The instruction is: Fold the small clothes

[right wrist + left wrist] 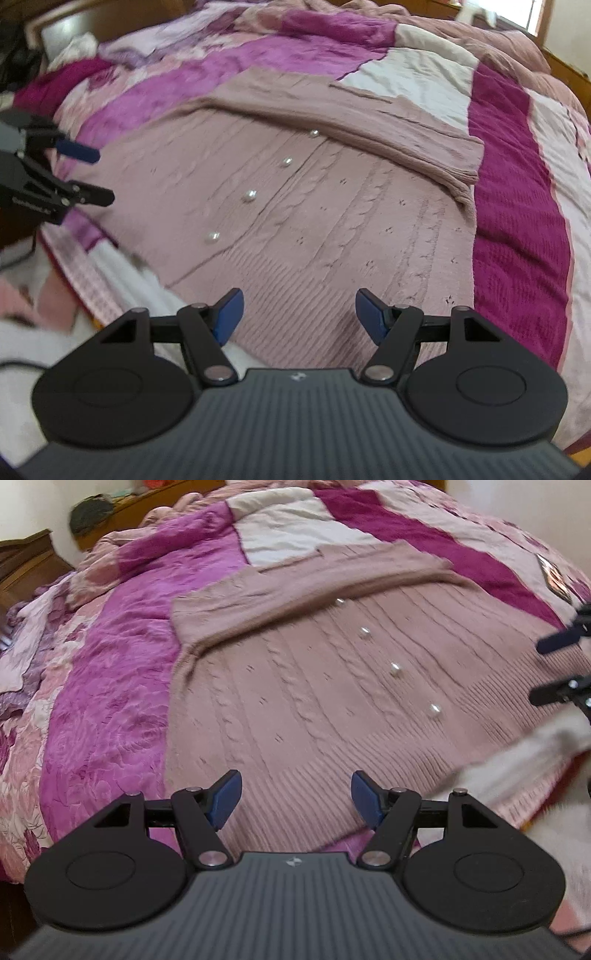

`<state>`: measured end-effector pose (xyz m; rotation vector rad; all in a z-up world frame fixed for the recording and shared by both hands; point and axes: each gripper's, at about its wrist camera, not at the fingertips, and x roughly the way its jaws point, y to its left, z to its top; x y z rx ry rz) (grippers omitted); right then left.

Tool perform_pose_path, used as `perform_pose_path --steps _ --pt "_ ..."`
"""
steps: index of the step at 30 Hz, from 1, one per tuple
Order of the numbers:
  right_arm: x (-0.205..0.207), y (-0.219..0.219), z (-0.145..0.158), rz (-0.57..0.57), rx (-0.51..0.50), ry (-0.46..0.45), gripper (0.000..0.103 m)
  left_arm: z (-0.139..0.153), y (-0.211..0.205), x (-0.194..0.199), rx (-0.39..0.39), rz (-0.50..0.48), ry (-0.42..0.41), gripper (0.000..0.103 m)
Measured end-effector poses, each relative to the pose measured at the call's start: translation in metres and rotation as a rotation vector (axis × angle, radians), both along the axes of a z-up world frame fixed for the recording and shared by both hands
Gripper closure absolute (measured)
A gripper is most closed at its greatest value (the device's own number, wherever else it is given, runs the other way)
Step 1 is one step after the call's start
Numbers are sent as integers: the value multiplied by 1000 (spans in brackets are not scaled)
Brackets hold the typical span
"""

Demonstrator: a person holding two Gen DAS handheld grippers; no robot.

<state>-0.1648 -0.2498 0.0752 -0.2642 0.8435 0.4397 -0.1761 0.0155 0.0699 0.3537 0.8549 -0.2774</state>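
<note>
Both grippers, left gripper (295,797) and right gripper (299,315), hovering apart, empty, over hem | cardigan (314,701) lying flat near bed (110,701) edge, sleeves folded in | body fold probably remaining

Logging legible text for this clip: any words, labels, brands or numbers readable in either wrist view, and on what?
No text can be read in either view.
Small white emblem on the left gripper body: a logo mark, no letters.
Same emblem on the right gripper body: no letters.
Pale lettering on the side of the left gripper, seen from the right wrist: too small and blurred.
Cardigan and quilt: no text.
</note>
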Motion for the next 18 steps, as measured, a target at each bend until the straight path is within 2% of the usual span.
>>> perform_pose_path --steps 5,7,9,11,15,18 --pt "-9 6 -6 78 -30 45 34 -10 -5 -11 6 -85 49 30" --pt "-10 8 -7 106 -41 50 34 -19 -12 -14 61 -134 59 30" --pt "-9 11 -8 125 -75 47 34 -25 -19 -16 132 -177 37 30" --pt "-9 16 -11 142 -127 43 34 -28 -23 -15 169 -194 12 29" --pt "-9 24 -17 185 -198 29 34 -31 -24 -1 160 -176 17 29" --pt "-7 26 -18 190 -202 16 34 -30 -21 8 122 -157 28 29"
